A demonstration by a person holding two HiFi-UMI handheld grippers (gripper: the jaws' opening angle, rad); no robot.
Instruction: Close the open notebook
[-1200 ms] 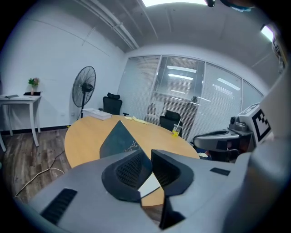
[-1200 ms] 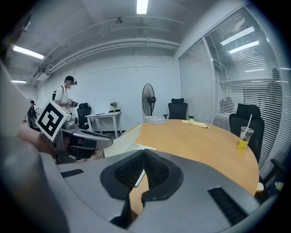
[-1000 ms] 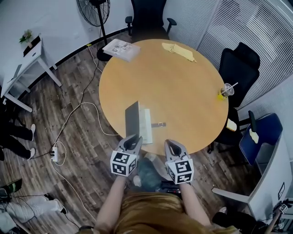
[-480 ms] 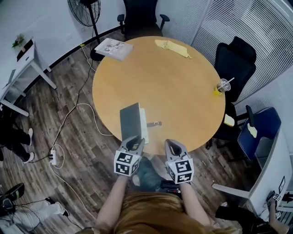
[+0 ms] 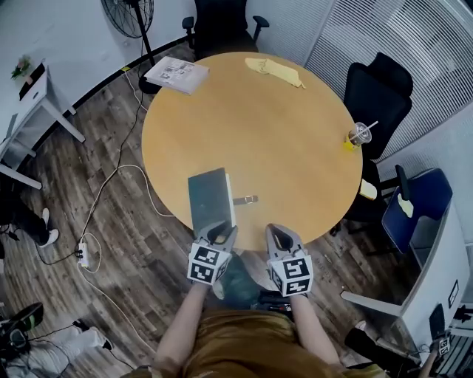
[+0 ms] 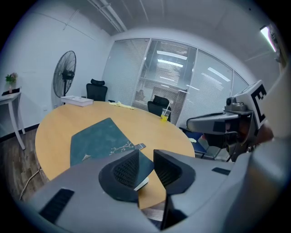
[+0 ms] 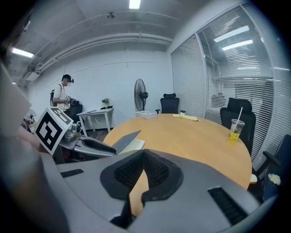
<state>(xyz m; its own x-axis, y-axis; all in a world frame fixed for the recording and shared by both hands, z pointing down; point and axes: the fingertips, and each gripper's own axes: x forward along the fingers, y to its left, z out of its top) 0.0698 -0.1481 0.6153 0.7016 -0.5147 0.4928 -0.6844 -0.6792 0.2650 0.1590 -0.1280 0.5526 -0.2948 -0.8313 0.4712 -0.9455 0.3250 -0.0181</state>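
Note:
The notebook (image 5: 211,198) lies at the near edge of the round table, its dark teal cover (image 6: 97,139) down over the white pages. In the right gripper view the cover (image 7: 123,140) still stands slightly off the pages (image 7: 135,145). Its strap clasp (image 5: 246,199) sticks out to the right. My left gripper (image 5: 222,235) is at the notebook's near corner. Its jaws (image 6: 146,157) have just been opening and stand apart, the corner showing in the gap with no pad pressing on it. My right gripper (image 5: 281,238) hangs off the table edge to the notebook's right, shut and empty (image 7: 144,157).
On the wooden table (image 5: 281,125) lie a stack of magazines (image 5: 176,74), a yellow cloth (image 5: 275,71) and an iced drink with a straw (image 5: 358,137). Black office chairs (image 5: 373,92) ring it. A fan (image 5: 126,11), floor cables (image 5: 111,184) and a person (image 7: 63,95) are to the left.
The notebook's cover has swung down from standing upright to lying almost flat on the pages. My left gripper followed it down and its jaws parted; the right gripper barely shifted.

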